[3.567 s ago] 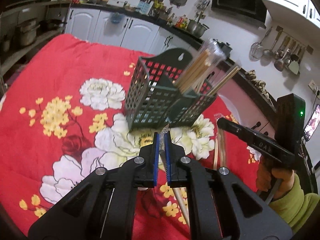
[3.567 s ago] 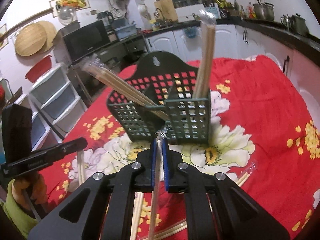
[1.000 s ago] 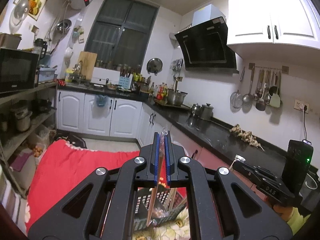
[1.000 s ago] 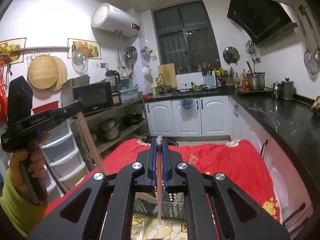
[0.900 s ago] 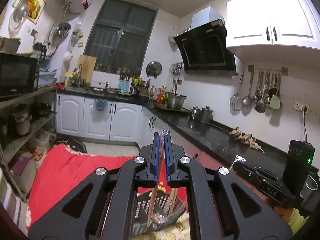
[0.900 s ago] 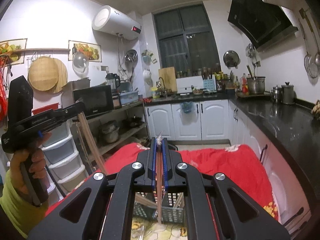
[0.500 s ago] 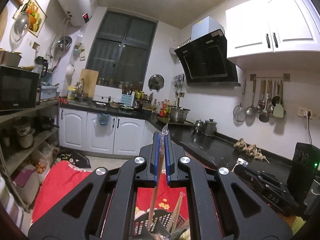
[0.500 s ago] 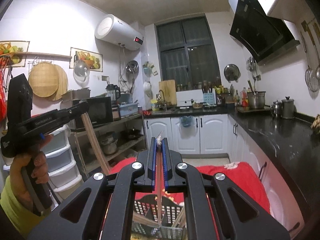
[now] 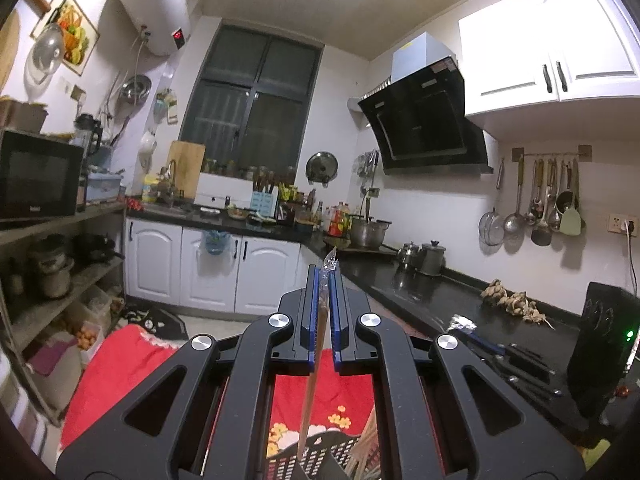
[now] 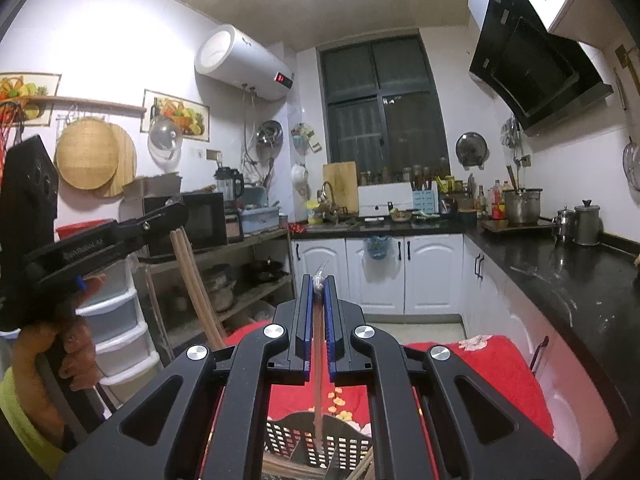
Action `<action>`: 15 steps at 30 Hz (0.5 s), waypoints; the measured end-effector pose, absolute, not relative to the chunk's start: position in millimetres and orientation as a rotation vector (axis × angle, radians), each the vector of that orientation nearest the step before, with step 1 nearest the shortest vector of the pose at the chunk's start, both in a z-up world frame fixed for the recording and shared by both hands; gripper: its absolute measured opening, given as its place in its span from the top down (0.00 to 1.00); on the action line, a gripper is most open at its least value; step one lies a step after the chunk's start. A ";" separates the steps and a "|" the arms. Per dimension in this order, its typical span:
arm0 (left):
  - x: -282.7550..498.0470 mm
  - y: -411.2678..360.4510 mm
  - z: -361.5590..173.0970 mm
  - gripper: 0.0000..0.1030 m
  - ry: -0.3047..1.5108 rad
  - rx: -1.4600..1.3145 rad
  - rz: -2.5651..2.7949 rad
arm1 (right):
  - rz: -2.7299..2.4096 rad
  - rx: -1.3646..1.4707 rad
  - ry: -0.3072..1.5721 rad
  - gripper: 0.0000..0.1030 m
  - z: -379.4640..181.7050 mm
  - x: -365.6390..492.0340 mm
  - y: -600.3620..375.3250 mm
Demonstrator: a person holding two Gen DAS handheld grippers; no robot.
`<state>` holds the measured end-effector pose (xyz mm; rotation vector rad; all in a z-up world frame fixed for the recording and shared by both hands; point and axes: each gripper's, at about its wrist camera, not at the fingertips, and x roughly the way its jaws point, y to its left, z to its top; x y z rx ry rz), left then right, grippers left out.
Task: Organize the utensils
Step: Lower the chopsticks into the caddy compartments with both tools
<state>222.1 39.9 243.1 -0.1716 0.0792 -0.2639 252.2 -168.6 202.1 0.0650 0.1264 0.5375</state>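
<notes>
My left gripper (image 9: 324,278) points level and is shut on a plastic-wrapped pair of wooden chopsticks (image 9: 312,392) that hangs down over the dark green slotted basket (image 9: 320,462). More chopsticks (image 9: 366,444) lean in the basket's right part. My right gripper (image 10: 319,282) is shut on another wrapped pair of chopsticks (image 10: 318,384), whose lower end reaches the basket (image 10: 344,436). In the right wrist view the left gripper (image 10: 176,212) shows at the left in a hand (image 10: 76,340), its chopsticks (image 10: 192,292) dangling. The right gripper (image 9: 460,326) appears at the right of the left wrist view.
The basket stands on a table with a red floral cloth (image 9: 120,360). A black counter (image 10: 560,280) with pots runs along the right wall. Open shelves with a microwave (image 9: 36,176) and plastic drawers (image 10: 116,328) stand to the left. White cabinets (image 9: 216,268) line the far wall.
Both grippers have lifted their chopsticks off the table and risen above the basket. Over the last second they kept rising, so the basket has sunk to the bottom edge of both views.
</notes>
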 end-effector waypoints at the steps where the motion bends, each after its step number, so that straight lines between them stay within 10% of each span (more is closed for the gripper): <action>1: 224.5 40.6 238.7 0.97 0.089 -0.175 -0.263 | 0.538 0.064 0.134 0.95 198.9 256.2 -166.7; 15: 241.7 41.8 191.3 0.97 0.186 -0.180 -0.271 | 0.519 0.078 0.246 0.94 143.1 284.7 -150.6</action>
